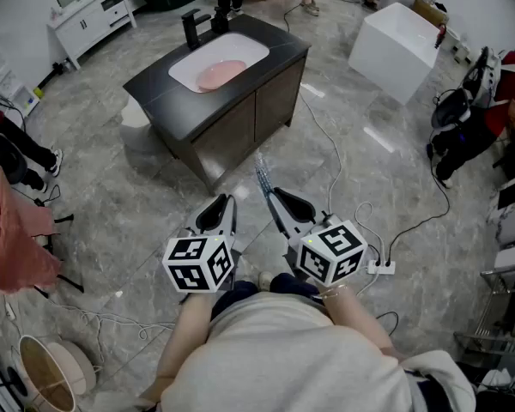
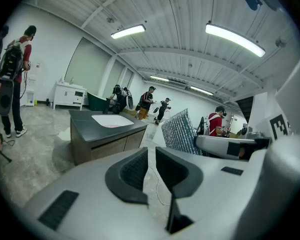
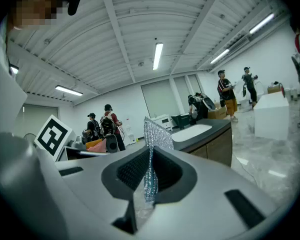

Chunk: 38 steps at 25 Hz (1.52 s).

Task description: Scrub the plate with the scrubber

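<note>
the person stands well back from the dark cabinet (image 1: pixel 240 118), a gripper in each hand, both held out low over the floor. the right gripper (image 1: pixel 275 200) pinches the scrubber (image 1: pixel 263 181) along its lower edge, so most of the sheet stands up free beyond the jaws. the left gripper (image 1: pixel 221 209) has its jaws drawn almost together, with only a thin slit between them and nothing in it.

the plate (image 1: pixel 221 74) is a pink one lying in the white sink (image 1: pixel 245 48) set into the cabinet top, well apart from both grippers.

the scrubber looks like a thin silvery mesh: light, floppy, and likely to fold over once it is pushed against anything. i'd guess the edge grip is fine for carrying, but scrubbing would go better with more of the sheet bunched between the pads. the plate looks smooth, hard and probably slick when wet. it could skate about in the basin, so the free gripper may need to steady it at the rim.

the head view alone shows how far off the sink is and the whole plate in it. the right gripper view shows the scrubber (image 3: pixel 151 149) standing edge-on between the pads. the left gripper view shows that same scrubber (image 2: pixel 180 132) broadside, with its woven face, plus a sliver of pink in the basin.
</note>
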Tool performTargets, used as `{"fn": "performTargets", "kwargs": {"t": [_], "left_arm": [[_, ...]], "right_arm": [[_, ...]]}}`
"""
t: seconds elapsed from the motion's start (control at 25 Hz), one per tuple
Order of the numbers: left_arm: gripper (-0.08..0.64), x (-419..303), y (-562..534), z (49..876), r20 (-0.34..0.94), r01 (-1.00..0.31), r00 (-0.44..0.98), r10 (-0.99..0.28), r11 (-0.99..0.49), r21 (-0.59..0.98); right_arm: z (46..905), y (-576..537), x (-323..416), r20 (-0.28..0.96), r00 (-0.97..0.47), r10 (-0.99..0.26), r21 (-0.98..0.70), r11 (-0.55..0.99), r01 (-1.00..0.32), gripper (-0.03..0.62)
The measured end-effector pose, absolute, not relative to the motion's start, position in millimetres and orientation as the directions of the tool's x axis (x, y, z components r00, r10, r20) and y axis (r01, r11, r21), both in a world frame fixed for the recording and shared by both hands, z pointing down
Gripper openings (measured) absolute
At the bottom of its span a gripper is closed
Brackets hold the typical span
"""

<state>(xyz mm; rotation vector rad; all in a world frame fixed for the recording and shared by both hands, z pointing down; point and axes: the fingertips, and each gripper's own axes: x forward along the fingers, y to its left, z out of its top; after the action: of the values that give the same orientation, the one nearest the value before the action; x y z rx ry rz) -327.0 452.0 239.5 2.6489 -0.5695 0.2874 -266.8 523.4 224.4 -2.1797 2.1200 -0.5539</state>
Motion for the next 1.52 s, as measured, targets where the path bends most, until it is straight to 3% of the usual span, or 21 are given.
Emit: {"fn": "performTargets", "kwargs": {"t": [0.56, 0.92, 1.52], "left_arm": [[0.061, -320.4, 472.9, 250.2, 0.306, -0.415, 0.898, -0.316, -0.841, 0.348], [0.061, -299.0, 475.9, 242.3, 0.244, -0.428, 0.9, -0.361, -0.837, 0.341], [0.061, -257.0, 437.1, 265.5, 0.296, -0.442, 0.889, -0.35, -0.826, 0.349]], "right_arm": [[232.5, 541.1, -267.6, 0.21, -0.052, -0.976, -0.323, -0.019, -0.946, 0.043], [233.5, 549.8, -233.0, 0.181, -0.079, -0.98, -0.336, 0.014, -0.942, 0.044], [253.8, 512.8, -194.1, 0.188, -0.074, -0.979, -0.374, -0.001, -0.928, 0.044]]}}
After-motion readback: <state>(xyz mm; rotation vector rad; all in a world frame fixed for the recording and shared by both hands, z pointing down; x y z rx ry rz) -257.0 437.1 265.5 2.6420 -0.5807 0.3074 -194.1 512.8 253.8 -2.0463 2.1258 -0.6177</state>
